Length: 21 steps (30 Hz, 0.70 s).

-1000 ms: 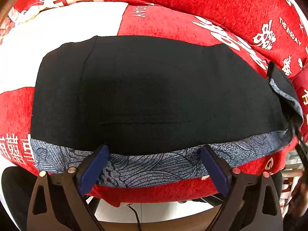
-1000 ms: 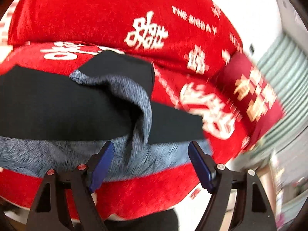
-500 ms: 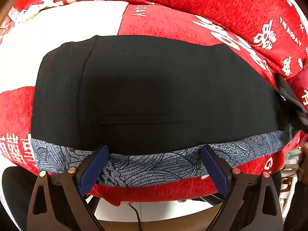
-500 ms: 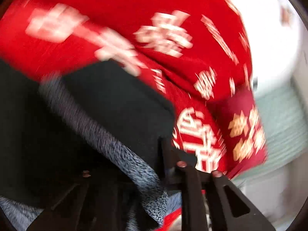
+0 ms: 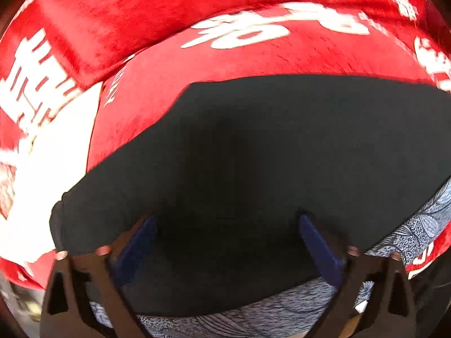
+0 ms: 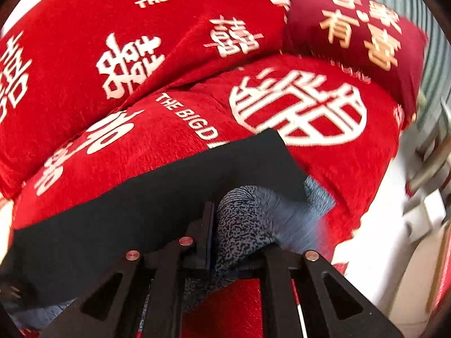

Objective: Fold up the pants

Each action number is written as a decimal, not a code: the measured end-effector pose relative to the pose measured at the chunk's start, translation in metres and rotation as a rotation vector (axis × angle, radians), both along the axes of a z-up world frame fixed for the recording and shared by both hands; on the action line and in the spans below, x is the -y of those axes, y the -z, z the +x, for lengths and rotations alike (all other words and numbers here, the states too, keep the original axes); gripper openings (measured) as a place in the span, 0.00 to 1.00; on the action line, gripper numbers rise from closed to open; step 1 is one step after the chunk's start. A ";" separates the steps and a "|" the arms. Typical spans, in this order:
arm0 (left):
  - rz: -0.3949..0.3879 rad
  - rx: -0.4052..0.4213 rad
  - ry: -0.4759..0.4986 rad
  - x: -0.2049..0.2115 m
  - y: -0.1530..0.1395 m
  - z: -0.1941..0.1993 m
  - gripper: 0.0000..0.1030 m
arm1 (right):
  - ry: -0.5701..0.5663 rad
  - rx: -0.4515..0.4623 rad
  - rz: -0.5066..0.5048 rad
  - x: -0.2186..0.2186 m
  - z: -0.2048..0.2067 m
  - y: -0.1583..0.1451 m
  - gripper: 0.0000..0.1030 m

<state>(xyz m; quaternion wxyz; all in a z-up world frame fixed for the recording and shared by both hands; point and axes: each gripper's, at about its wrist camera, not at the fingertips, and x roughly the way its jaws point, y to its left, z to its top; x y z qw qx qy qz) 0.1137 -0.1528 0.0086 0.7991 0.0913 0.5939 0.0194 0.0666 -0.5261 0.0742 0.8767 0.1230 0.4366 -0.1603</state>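
Note:
The black pants (image 5: 267, 152) lie flat on a red sofa seat, with a blue-grey patterned waistband (image 5: 417, 225) along the near edge. My left gripper (image 5: 228, 242) is open, its blue pads low over the black cloth near the left end. In the right wrist view the pants (image 6: 135, 211) reach to a corner at the right. My right gripper (image 6: 239, 233) is shut on a bunched fold of the patterned waistband (image 6: 242, 225) at that right end.
The red sofa cover (image 6: 169, 56) carries white characters; its backrest rises behind the seat. A dark red cushion (image 6: 360, 36) sits at the right end. A white patch of the cover (image 5: 56, 163) lies left of the pants. White floor and furniture (image 6: 417, 219) show beyond the right edge.
My right gripper closed on the waistband at the right end and flattened the raised flap. My left gripper moved forward over the black cloth, from the waistband edge.

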 end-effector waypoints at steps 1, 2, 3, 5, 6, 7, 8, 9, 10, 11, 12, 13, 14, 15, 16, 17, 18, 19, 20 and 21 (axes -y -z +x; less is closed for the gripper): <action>-0.018 -0.017 -0.014 -0.009 0.000 -0.001 1.00 | -0.006 0.003 -0.009 0.000 -0.003 0.001 0.11; -0.023 -0.026 -0.035 -0.022 0.000 -0.004 1.00 | -0.016 0.005 -0.020 -0.002 -0.004 0.001 0.11; -0.004 -0.025 -0.065 -0.039 -0.001 -0.009 1.00 | -0.026 0.007 -0.036 -0.004 -0.004 0.002 0.11; -0.012 -0.036 -0.118 -0.069 -0.002 -0.018 1.00 | -0.039 0.007 -0.085 -0.008 -0.001 0.002 0.11; -0.054 -0.055 -0.155 -0.088 -0.001 -0.024 1.00 | -0.041 0.010 -0.103 -0.010 -0.001 0.000 0.11; -0.072 -0.066 -0.188 -0.102 0.000 -0.028 1.00 | -0.045 0.015 -0.125 -0.014 0.000 -0.003 0.11; -0.128 -0.078 -0.215 -0.117 -0.001 -0.034 1.00 | -0.048 0.015 -0.138 -0.016 0.001 -0.006 0.11; -0.110 -0.076 -0.234 -0.123 -0.002 -0.037 1.00 | -0.052 0.007 -0.132 -0.015 0.005 -0.006 0.13; -0.078 -0.069 -0.253 -0.129 -0.004 -0.041 1.00 | -0.050 -0.002 -0.122 -0.013 0.007 -0.006 0.20; -0.084 -0.059 -0.272 -0.135 -0.007 -0.044 1.00 | -0.031 -0.012 -0.105 -0.007 0.009 -0.003 0.24; -0.147 -0.052 -0.290 -0.143 -0.012 -0.047 1.00 | -0.010 -0.010 -0.081 0.001 0.008 -0.001 0.32; -0.189 -0.045 -0.299 -0.147 -0.017 -0.048 1.00 | 0.022 0.001 -0.035 0.014 0.008 0.001 0.39; -0.208 -0.036 -0.305 -0.150 -0.020 -0.049 1.00 | 0.046 0.008 0.006 0.025 0.007 0.002 0.42; -0.218 -0.020 -0.315 -0.151 -0.026 -0.047 1.00 | 0.073 0.018 0.052 0.036 0.006 0.003 0.49; -0.220 -0.014 -0.317 -0.150 -0.028 -0.044 1.00 | 0.114 0.038 0.102 0.051 0.003 0.003 0.53; -0.225 -0.013 -0.317 -0.147 -0.029 -0.041 1.00 | 0.140 0.057 0.125 0.059 0.003 0.002 0.54; -0.226 -0.017 -0.312 -0.139 -0.029 -0.034 1.00 | 0.161 0.075 0.144 0.067 0.003 0.001 0.54; -0.226 -0.019 -0.296 -0.127 -0.028 -0.025 1.00 | 0.177 0.084 0.161 0.075 0.006 0.000 0.54; -0.225 -0.017 -0.267 -0.112 -0.029 -0.017 1.00 | 0.180 0.079 0.157 0.078 0.011 -0.001 0.54; -0.215 -0.013 -0.235 -0.095 -0.030 -0.011 1.00 | 0.175 0.072 0.143 0.077 0.016 -0.003 0.54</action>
